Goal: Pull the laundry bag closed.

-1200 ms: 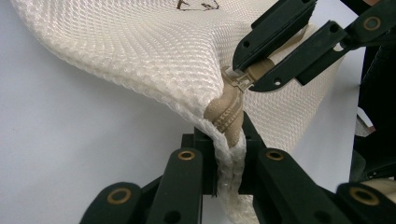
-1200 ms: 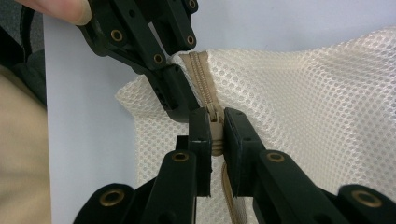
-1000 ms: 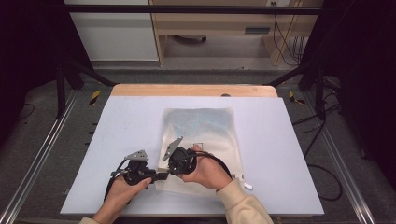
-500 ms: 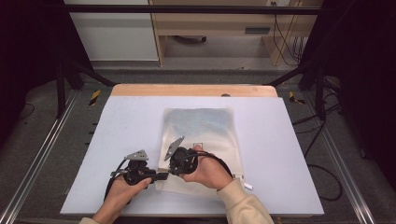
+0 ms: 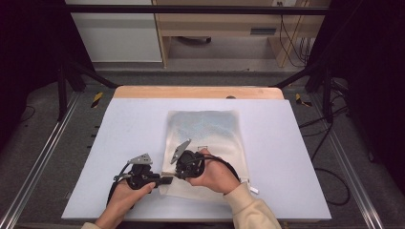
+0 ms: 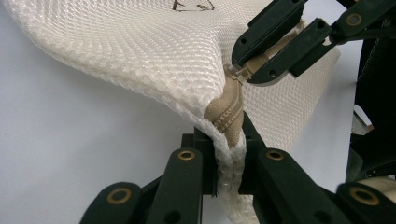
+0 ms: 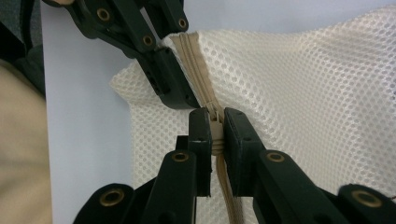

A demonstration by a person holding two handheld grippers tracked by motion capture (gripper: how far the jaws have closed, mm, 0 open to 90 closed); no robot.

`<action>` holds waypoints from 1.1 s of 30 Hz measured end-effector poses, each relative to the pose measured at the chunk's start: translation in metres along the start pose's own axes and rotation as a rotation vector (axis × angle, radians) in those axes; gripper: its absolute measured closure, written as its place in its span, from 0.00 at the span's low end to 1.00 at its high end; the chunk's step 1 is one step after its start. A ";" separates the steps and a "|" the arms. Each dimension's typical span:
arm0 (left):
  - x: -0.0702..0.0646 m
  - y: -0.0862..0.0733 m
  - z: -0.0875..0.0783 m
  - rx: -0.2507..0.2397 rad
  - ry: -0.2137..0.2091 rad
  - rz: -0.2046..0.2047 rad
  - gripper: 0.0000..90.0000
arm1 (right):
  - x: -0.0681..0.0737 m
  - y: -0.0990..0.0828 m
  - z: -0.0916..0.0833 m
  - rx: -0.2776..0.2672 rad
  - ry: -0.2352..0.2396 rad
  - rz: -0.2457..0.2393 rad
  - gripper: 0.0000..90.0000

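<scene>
Now, mesh bag flat on table, near corner lifted: left gripper clamps zipper end, right gripper pinches slider. Best pull slider straight along zipper, left holding taut.

White woven mesh cloth bag, beige fabric zipper, matt table.

Black claws with brass-coloured screws; grey three-cornered plates; beige sleeve.

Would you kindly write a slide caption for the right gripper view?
Right tongs pinch the zipper slider of a white mesh bag, while left tongs clamp the bag's zipper edge.
</scene>
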State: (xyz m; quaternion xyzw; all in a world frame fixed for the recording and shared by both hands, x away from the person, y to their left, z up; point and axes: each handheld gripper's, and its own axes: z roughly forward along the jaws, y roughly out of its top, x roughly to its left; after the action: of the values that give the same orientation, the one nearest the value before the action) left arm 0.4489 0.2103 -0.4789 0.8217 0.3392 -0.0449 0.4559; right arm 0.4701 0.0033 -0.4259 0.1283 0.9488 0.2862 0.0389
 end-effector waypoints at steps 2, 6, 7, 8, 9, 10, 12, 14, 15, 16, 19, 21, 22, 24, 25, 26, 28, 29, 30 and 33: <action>0.000 0.000 0.000 0.000 0.000 0.001 0.92 | -0.001 -0.001 -0.001 0.002 -0.003 0.008 0.91; -0.001 0.000 0.000 0.000 -0.002 0.005 0.92 | -0.002 -0.002 -0.003 0.001 -0.006 -0.003 0.91; -0.001 0.000 0.000 0.001 -0.002 0.006 0.92 | -0.002 -0.002 -0.003 0.004 -0.007 -0.003 0.91; -0.001 0.000 0.000 0.001 -0.001 0.005 0.92 | -0.002 -0.002 -0.003 0.004 -0.006 0.000 0.91; -0.001 0.000 0.000 0.003 -0.001 0.006 0.92 | -0.002 -0.003 -0.003 0.002 -0.006 0.002 0.91; -0.001 0.000 0.000 0.004 0.000 0.007 0.92 | -0.002 -0.003 -0.003 0.005 -0.006 -0.005 0.91; -0.001 0.000 0.000 0.005 0.000 0.006 0.92 | -0.002 -0.003 -0.002 0.002 -0.007 -0.004 0.91; -0.001 0.001 0.000 0.005 0.000 0.009 0.92 | -0.002 -0.003 -0.002 0.004 -0.003 -0.006 0.91; -0.001 0.001 0.000 0.005 0.001 0.008 0.92 | -0.002 -0.003 -0.002 0.002 -0.004 -0.001 0.91; -0.001 0.001 0.000 0.002 0.002 0.006 0.92 | -0.002 -0.003 -0.003 0.002 -0.003 -0.003 0.91; -0.002 0.001 0.000 -0.004 0.001 0.004 0.92 | -0.002 -0.004 -0.004 -0.003 -0.001 -0.001 0.91; -0.002 0.001 0.000 -0.006 0.001 0.005 0.92 | -0.002 -0.004 -0.005 -0.003 -0.004 0.007 0.91; -0.002 0.001 0.000 -0.006 0.000 0.005 0.92 | -0.002 -0.004 -0.006 0.000 -0.007 0.005 0.91; -0.002 0.001 -0.001 -0.008 -0.001 0.002 0.92 | -0.002 -0.005 -0.006 -0.002 -0.007 0.010 0.91; -0.002 0.000 0.000 -0.007 -0.002 0.003 0.92 | -0.002 -0.006 -0.007 -0.002 -0.008 0.007 0.91; -0.002 0.000 0.000 -0.006 0.001 0.003 0.92 | -0.003 -0.006 -0.007 0.001 -0.005 -0.001 0.91; -0.002 0.000 0.000 -0.007 0.000 0.004 0.92 | -0.003 -0.007 -0.008 0.004 -0.012 0.006 0.91; -0.002 0.000 0.000 -0.008 0.001 0.002 0.92 | -0.003 -0.007 -0.008 0.002 -0.012 0.004 0.91; -0.002 0.000 0.000 -0.009 -0.002 0.000 0.92 | -0.003 -0.007 -0.008 0.001 -0.012 0.010 0.91; -0.002 0.000 0.000 -0.005 0.000 0.004 0.92 | -0.003 -0.008 -0.009 0.003 -0.015 0.018 0.91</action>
State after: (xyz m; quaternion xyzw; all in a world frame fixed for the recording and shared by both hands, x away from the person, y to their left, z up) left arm 0.4477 0.2096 -0.4778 0.8213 0.3377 -0.0432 0.4578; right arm 0.4704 -0.0087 -0.4231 0.1391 0.9477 0.2839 0.0431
